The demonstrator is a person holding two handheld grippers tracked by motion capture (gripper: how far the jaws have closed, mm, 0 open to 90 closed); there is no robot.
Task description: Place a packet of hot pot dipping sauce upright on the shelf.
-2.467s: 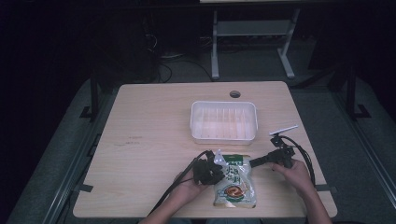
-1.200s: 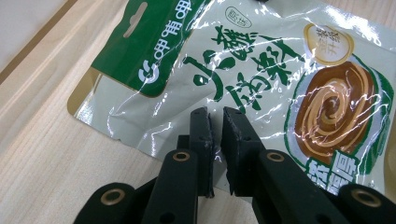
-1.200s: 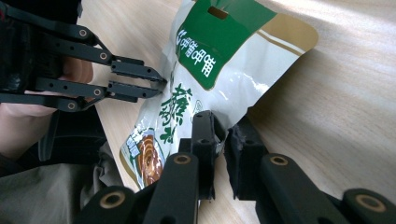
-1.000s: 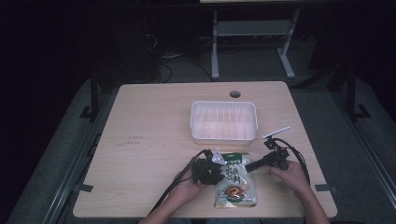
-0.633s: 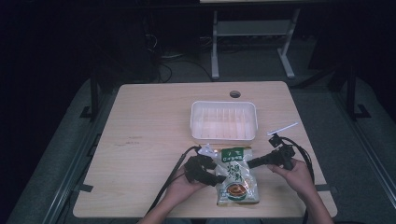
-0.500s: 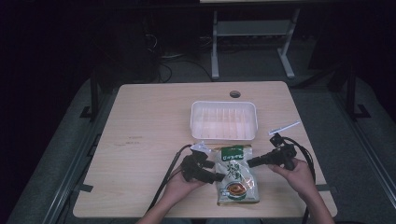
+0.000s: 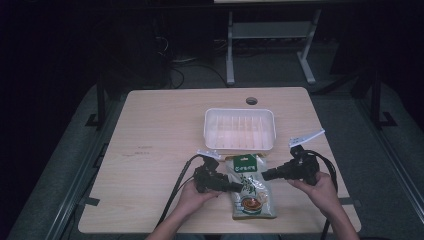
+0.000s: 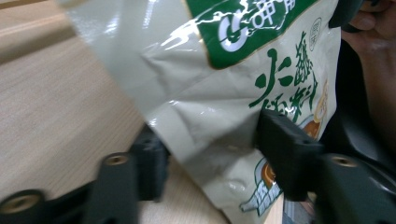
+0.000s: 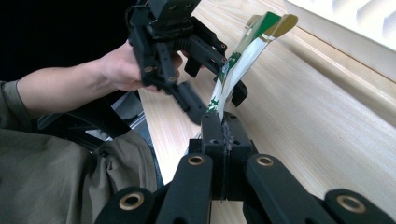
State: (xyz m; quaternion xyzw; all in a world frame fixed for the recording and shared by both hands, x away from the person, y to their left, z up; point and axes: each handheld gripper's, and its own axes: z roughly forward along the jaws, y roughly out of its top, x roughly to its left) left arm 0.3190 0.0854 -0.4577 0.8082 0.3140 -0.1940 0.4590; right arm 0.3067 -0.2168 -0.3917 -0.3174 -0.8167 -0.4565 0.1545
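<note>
A green-and-white food pouch (image 7: pixel 251 192) lies near the table's front edge, with its right side raised. My right gripper (image 7: pixel 265 175) is shut on that right edge. In the right gripper view the pouch (image 9: pixel 243 46) rises edge-on out of the right gripper's (image 9: pixel 224 126) closed jaws. My left gripper (image 7: pixel 239 187) reaches in from the left, its jaws straddling the pouch's left edge. In the left gripper view one finger (image 8: pixel 149 163) sits under the pouch (image 8: pixel 210 93) and the other finger (image 8: pixel 285 154) over it. These jaws have just been closing and still stand apart.
A white ribbed tray (image 7: pixel 207 131) stands behind the pouch at mid-table, its wall (image 9: pixel 355 18) close by in the right gripper view. The wooden table (image 7: pixel 160 130) has a cable hole (image 7: pixel 251 100) at the back. Cables trail from both grippers toward the front edge.
The left gripper let go of the pouch's upper left, backed off with wide jaws, then came back around the left edge. The right gripper rose a little with the pouch's right edge.
</note>
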